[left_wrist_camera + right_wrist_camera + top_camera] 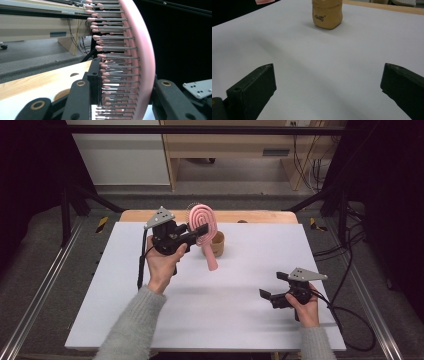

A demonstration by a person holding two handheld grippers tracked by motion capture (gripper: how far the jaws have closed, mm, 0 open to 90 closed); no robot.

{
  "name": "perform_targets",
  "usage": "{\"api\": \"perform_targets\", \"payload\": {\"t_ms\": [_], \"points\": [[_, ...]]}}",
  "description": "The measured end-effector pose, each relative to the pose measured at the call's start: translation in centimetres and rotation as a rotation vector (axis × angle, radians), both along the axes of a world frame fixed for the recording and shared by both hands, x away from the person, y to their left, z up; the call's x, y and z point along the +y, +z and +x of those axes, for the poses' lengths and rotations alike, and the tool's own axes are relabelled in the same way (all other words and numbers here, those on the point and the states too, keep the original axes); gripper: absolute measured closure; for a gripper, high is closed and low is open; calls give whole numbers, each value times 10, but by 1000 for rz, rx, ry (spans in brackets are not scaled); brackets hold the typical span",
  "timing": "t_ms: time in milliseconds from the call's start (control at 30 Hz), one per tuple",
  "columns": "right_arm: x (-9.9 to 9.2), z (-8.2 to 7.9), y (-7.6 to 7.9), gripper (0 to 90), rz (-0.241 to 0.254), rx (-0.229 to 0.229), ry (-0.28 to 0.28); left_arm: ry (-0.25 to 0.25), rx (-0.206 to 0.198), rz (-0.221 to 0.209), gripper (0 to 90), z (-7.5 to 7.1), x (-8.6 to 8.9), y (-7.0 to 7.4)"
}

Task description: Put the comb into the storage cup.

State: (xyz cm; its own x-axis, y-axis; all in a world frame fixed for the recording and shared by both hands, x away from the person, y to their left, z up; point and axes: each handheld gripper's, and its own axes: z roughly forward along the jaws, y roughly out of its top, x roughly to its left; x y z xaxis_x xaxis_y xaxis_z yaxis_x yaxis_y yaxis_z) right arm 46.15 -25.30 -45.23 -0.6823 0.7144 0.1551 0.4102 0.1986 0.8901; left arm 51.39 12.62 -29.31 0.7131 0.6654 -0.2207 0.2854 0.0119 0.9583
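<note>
The left gripper (200, 231) clamps a pink hairbrush (204, 222) by its head, lifted above the table (250, 320), handle hanging toward six o'clock. A tan cup (218, 244) stands just behind. At four o'clock, the right gripper (272, 287) hovers open-jawed, holding nothing.

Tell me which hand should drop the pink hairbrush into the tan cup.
Left. The left gripper is shut on the hairbrush right above the cup. The right gripper is open with nothing in it, nearer the table's front edge.
</note>
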Motion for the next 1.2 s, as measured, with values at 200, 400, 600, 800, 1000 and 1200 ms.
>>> {"api": "perform_targets", "payload": {"t_ms": [200,400,600,800,1000,1200], "points": [[0,0,0,3,-1,-1,2,16,4,-5,625,10,-2,4],[0,-1,1,3,7,1,4,28,0,-9,625,18,-5,9],[0,-1,1,3,7,-2,6,47,7,-23,624,26,-8,11],[0,-1,1,3,7,1,8,56,8,-25,624,32,-11,14],[0,-1,1,3,6,0,9,64,10,-29,624,38,-13,15],[0,-1,0,3,5,1,12,72,9,-32,624,45,-16,16]]}}
